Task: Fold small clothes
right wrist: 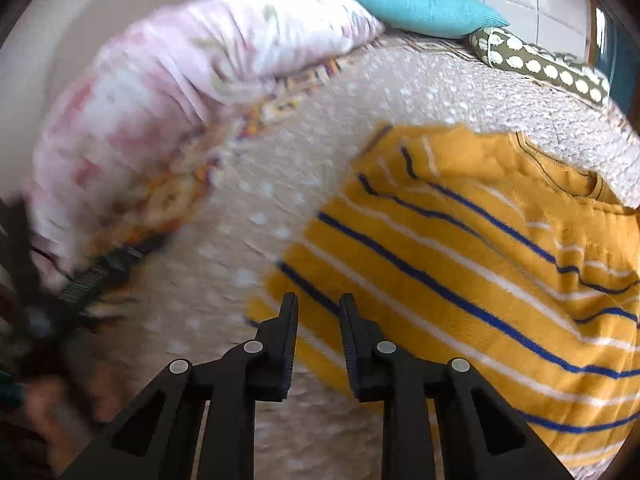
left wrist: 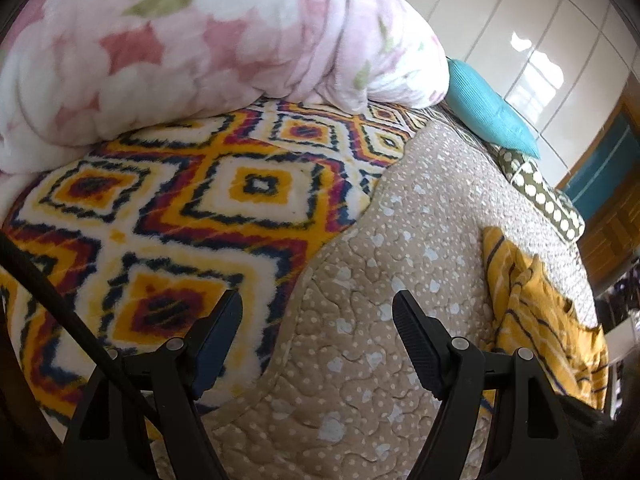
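On the bed's tan quilt (right wrist: pixel 224 208) lies the shirt (right wrist: pixel 480 248), mustard with blue and white stripes, spread flat, collar toward the far pillows. My right claw (right wrist: pixel 318 304) hangs over its near hem, jaws a narrow gap apart, nothing between them. Only the left view shows the shirt (left wrist: pixel 536 312) as a bunched strip at the right, and the diamond blanket (left wrist: pixel 168 208) sharply. My left claw (left wrist: pixel 318 308) stands wide and empty above the quilt's scalloped edge. I read no writing anywhere. Bare quilt lies open left of the shirt.
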`<state>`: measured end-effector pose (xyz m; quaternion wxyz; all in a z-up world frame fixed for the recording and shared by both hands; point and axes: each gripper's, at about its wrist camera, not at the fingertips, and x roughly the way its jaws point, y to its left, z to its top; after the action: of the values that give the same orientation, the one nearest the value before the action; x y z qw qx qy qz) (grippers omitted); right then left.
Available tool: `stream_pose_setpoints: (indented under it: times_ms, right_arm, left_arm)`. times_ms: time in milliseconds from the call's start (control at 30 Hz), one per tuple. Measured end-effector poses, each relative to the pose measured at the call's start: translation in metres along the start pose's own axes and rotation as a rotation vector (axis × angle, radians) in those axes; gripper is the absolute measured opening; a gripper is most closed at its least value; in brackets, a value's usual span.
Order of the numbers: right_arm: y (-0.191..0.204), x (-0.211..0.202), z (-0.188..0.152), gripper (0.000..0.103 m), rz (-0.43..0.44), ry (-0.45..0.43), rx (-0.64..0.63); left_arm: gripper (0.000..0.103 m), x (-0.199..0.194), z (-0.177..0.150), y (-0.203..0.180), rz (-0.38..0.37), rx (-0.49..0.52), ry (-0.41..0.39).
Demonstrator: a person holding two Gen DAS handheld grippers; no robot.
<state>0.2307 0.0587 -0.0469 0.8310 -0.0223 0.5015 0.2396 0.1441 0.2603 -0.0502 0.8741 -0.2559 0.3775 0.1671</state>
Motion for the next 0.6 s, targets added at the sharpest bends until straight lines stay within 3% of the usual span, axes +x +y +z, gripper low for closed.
stream_pose_setpoints:
  times_ms: [33, 133, 200, 333, 600]
  right_arm:
    - [-0.001, 0.010, -0.004, 0.024, -0.010, 0.024, -0.001]
    - [0.002, 0.013, -0.009, 0.025, -0.038, -0.018, -0.042]
    - [-0.003, 0.000, -0.005, 0.025, -0.019, -0.014, -0.035]
    - [-0.052, -0.048, -0.014, 0.026, -0.047, -0.123, 0.095]
    - [-0.223, -0.101, -0.081, 0.022, -0.415, -0.091, 0.293]
  left_arm:
    - [0.076, 0.001, -0.001, -0.002, 0.001, 0.008, 0.002]
    - [0.076, 0.002, -0.002, -0.007, 0.008, 0.034, 0.007]
    - [0.076, 0.002, -0.004, -0.010, 0.010, 0.046, 0.006]
    - [0.076, 0.003, -0.005, -0.013, 0.016, 0.055, 0.010]
    - [0.076, -0.001, -0.009, -0.021, 0.031, 0.088, -0.007]
